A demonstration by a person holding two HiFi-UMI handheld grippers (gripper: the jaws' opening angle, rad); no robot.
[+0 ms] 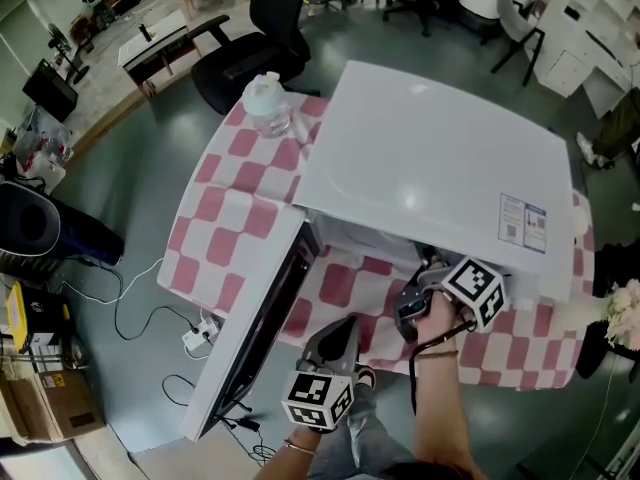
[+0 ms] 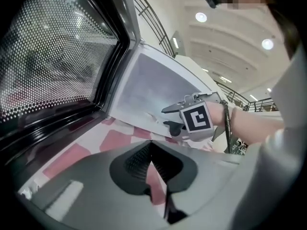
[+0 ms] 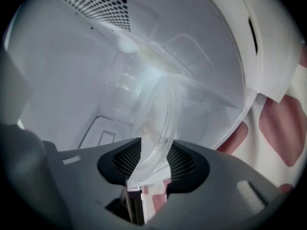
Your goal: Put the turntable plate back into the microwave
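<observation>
**A:** Turntable plate: where is it?

**B:** At the mouth of the microwave. It is clear glass, tipped up nearly on edge. Its far part is inside the white cavity, and its near rim sits down between the jaws of the right gripper.

**A:** Clamped?

**B:** No. Those jaws stand wide apart. The rim runs close along the right-hand pad with room on the other side, so the right gripper is spread around the plate, not pinching it.

**A:** And the left gripper?

**B:** Its jaws are pressed together with nothing in them. It hangs low over the cloth, nearer than the right one and to its left, just right of the open door.

**A:** How does the door stand?

**B:** Swung out toward the near left, with its dark perforated window facing the left gripper.

**A:** What does the microwave sit on?

**B:** A red-and-white checked cloth. The oven takes the right half. A clear plastic bottle stands at the cloth's far left corner, well apart from both grippers.

**A:** Anything round about?

**B:** A black office chair stands beyond the far edge. A white power strip lies on the grey floor to the left, near the door's edge.
</observation>
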